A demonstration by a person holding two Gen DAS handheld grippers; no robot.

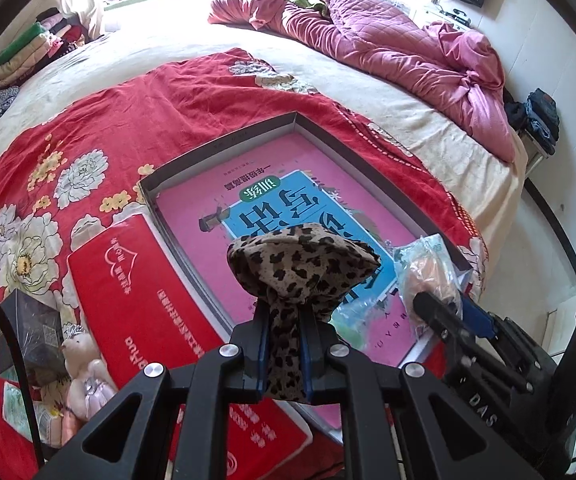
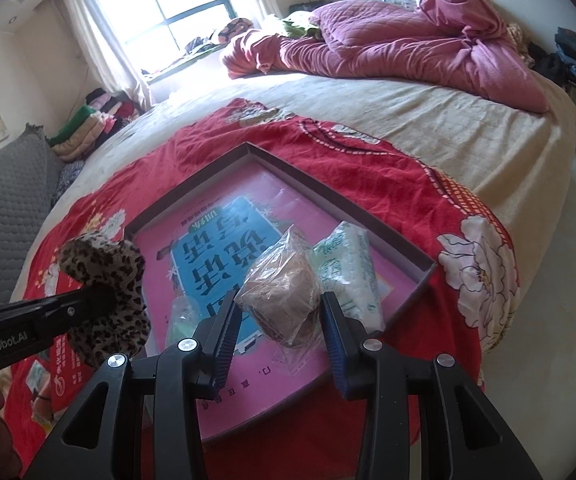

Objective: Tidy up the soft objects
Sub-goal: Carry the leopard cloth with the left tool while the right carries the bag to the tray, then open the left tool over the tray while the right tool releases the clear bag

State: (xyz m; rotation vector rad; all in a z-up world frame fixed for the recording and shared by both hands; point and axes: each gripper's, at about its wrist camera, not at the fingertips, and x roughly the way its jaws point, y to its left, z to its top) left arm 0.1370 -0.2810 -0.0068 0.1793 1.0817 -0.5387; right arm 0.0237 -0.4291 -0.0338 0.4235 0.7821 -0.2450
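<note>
Shallow dark-rimmed tray point(image 2: 343, 200) lies on red floral bedspread point(image 1: 100, 120), lined with a pink-and-blue printed sheet point(image 1: 248, 200). Red book point(image 1: 136, 300) sits just beside its left rim; teddy bear point(image 1: 84, 372) nearer. Left gripper point(image 1: 284, 320) is clamped on leopard-print cloth point(image 1: 299, 264), bunched, long axis along the fingers, above the tray. Right gripper point(image 2: 278, 308) pinches a clear-bagged brown bundle point(image 2: 284, 284); white tissue pack point(image 2: 347, 268) touches it, lengthwise toward the tray's far rim.
</note>
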